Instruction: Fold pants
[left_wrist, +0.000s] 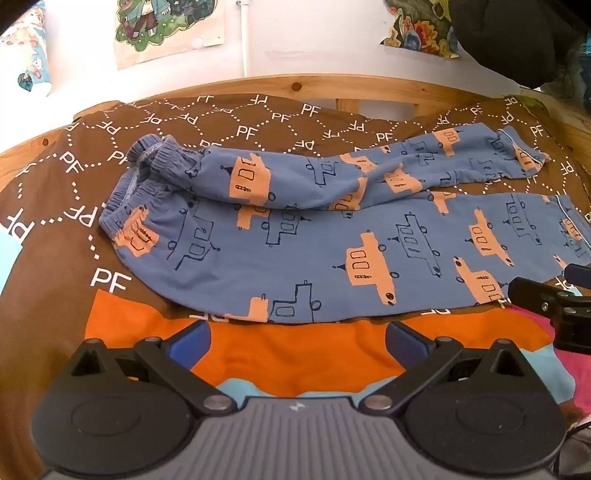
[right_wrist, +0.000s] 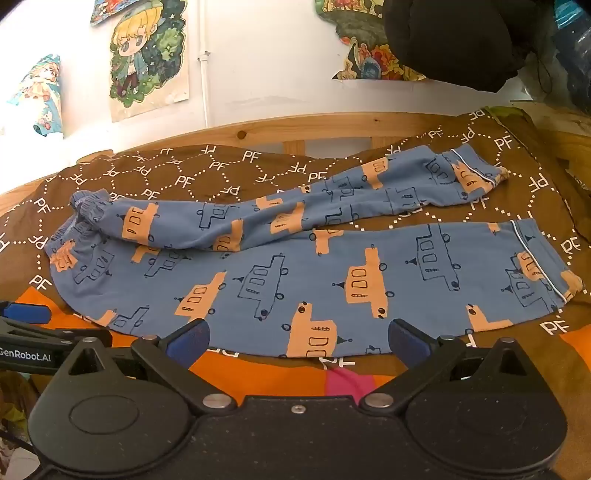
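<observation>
Left tongs: my left gripper (left_wrist: 297, 338) hangs nearest me at 6 o'clock in its own view, blue pads spread wide, nothing between them but orange bedcover (left_wrist: 295, 354).
Right tongs: my right gripper (right_wrist: 297, 338) is just as wide and empty; its pads sit right at the near hem of the cloth without pinching it.
Neighbour tool: in the left view the right tool's black finger pokes in at 3 o'clock; in the right view the left tool shows at 9 o'clock.
Pants: the blue pants (right_wrist: 295, 280) with orange boat prints lie flat on the brown quilt (left_wrist: 55, 206), from 12 o'clock of both tools.
Long axis: it runs crosswise to my reach, from 9 to 3 o'clock, waistband (left_wrist: 125, 210) at the left, cuffs (right_wrist: 539, 258) at the right.
Legs: the near leg lies smooth; the far leg (left_wrist: 332, 173) is rumpled and splays off toward 2 o'clock.
Nearer hand: I judge the left nearer the waistband and the right nearer the cuffs, the right closer to the cloth overall.
Next move: I reckon the far leg wants bringing over onto the near one.
Beyond: wooden bed frame (left_wrist: 295, 83), then posters on the wall at 12 o'clock.
</observation>
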